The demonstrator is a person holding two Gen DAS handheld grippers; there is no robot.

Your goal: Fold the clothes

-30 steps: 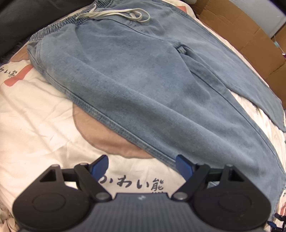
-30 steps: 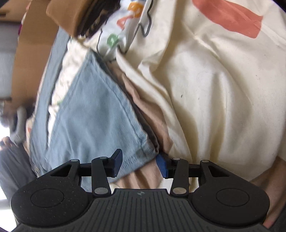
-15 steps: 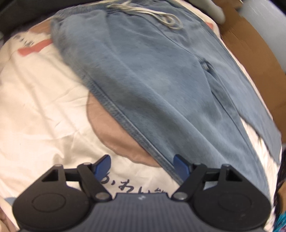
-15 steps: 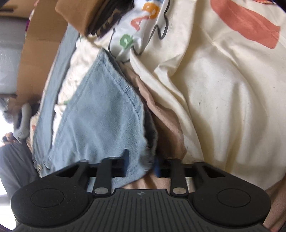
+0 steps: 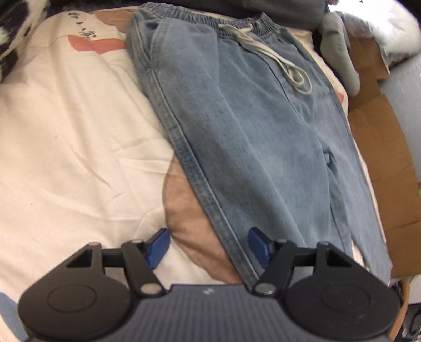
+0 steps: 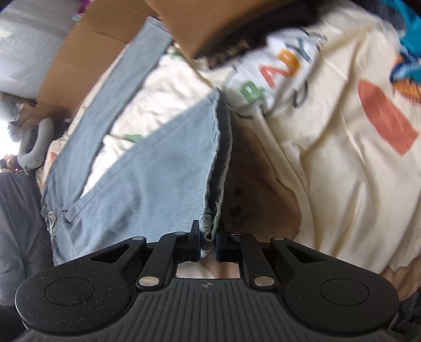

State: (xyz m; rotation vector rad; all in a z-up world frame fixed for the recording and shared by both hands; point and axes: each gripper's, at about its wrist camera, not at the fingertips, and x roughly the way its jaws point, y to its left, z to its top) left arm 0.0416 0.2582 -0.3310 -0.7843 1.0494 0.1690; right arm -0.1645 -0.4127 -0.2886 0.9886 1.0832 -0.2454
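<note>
Light blue jeans (image 5: 250, 126) lie flat on a cream printed bedsheet (image 5: 73, 131), elastic waistband and white drawstring (image 5: 284, 63) at the far end. My left gripper (image 5: 208, 246) is open, its blue pads straddling the jeans' left side seam just above the cloth. In the right wrist view my right gripper (image 6: 208, 243) is shut on the hem corner of one jeans leg (image 6: 158, 173), which is lifted slightly off the sheet. The other leg (image 6: 118, 92) lies stretched toward the cardboard.
Flattened cardboard (image 5: 381, 168) lines the bed's right side, also in the right wrist view (image 6: 86, 50). A grey stuffed item (image 5: 339, 52) lies near the waistband. A white printed garment (image 6: 276, 71) and a brown box (image 6: 210, 23) lie beyond the hem.
My right gripper closed on the jeans leg hem and lifted it. My left gripper swung along the jeans' side seam, staying open, so the waistband now lies straight ahead.
</note>
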